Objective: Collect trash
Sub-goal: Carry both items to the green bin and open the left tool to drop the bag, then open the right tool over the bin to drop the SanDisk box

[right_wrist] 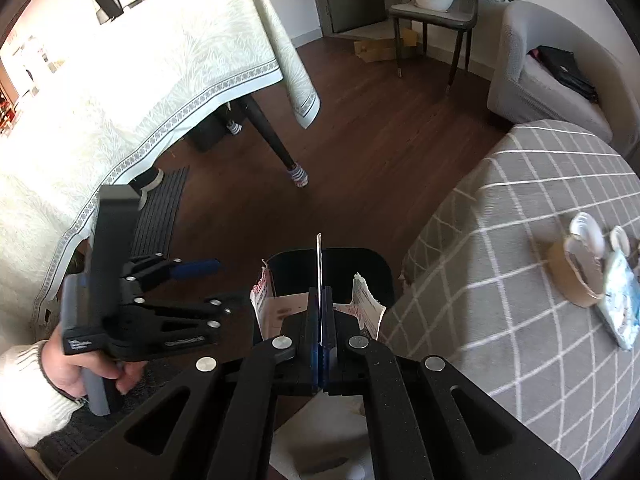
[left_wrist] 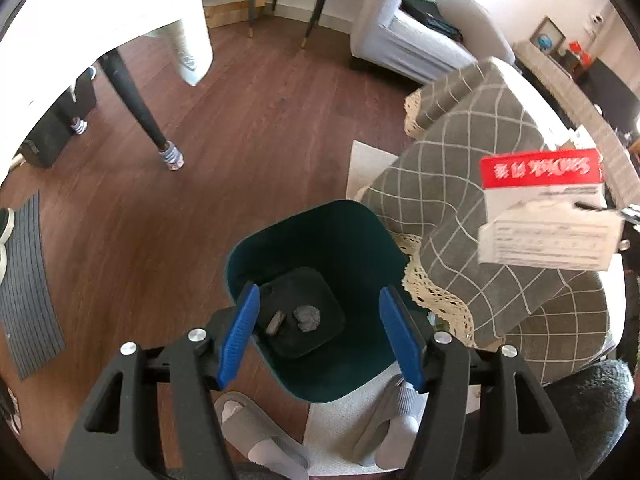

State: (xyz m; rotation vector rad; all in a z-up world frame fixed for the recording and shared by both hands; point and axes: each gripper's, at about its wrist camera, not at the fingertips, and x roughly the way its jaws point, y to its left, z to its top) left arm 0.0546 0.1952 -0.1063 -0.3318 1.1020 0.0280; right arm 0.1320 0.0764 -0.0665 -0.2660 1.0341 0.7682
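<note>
The left hand-held gripper [left_wrist: 316, 332] hangs over the bin [left_wrist: 320, 300] with its blue fingers [left_wrist: 240, 336] spread wide and nothing between them (no pad touches anything). Down through the gap, on the bin's dark floor, lie a grey crumpled wad [left_wrist: 307, 317] and a small dark scrap [left_wrist: 275, 322] beside it. The bin stands on the wooden floor [left_wrist: 248, 140] just beside a desk [left_wrist: 480, 208] draped in a grey checked cloth, and a red-and-white box [left_wrist: 548, 216] hangs in the air to the right, above the desk edge. A person's slippers [left_wrist: 256, 436] show at the bottom. In the right wrist view, the right hand-held gripper [right_wrist: 321, 320] is closed tight on a thin flap of the torn box [right_wrist: 280, 312], whose ragged sides open out to either side of the fingers, above the bin [right_wrist: 360, 268]. To the left, a hand [right_wrist: 80, 372] in a white sleeve holds the left hand-held gripper [right_wrist: 192, 270]. On the desk [right_wrist: 500, 260] sit a tape roll [right_wrist: 576, 276] and a blue-white packet [right_wrist: 620, 304].
</note>
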